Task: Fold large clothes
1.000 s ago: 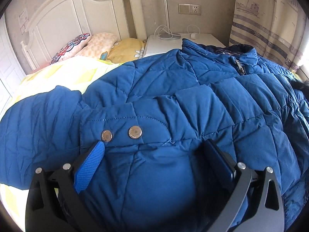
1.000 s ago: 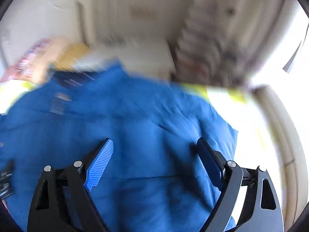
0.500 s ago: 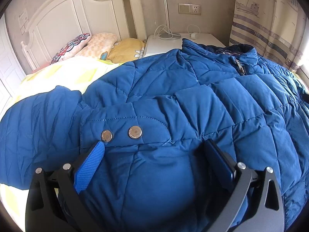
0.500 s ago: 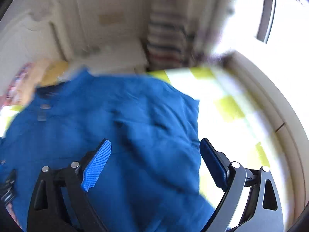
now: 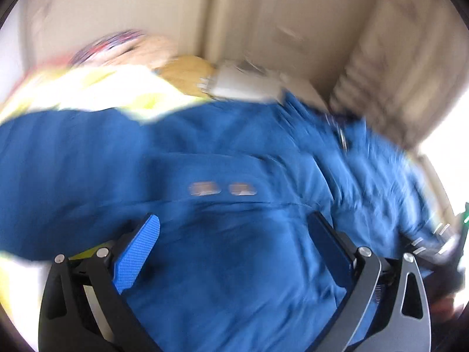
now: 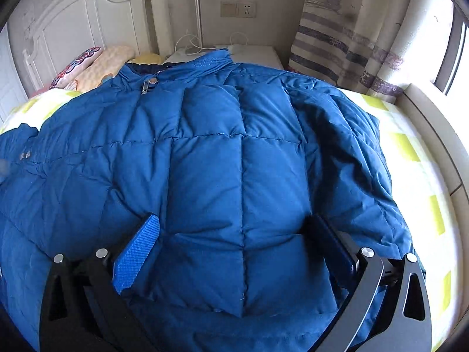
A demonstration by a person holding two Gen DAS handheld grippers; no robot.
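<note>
Lying spread across the bed (image 6: 416,158), collar toward the headboard (image 6: 73,26), the jacket (image 6: 211,158) sits beneath both grippers, left (image 5: 234,243) (view blurred) and right (image 6: 234,240), jaws wide, gripping nothing.

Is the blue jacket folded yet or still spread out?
Spread out: the blue jacket lies front-up across the bed, collar toward the headboard, no fold visible.

Bed (image 6: 422,158) carries blue jacket (image 6: 234,161) and pillows (image 6: 96,67)
</note>
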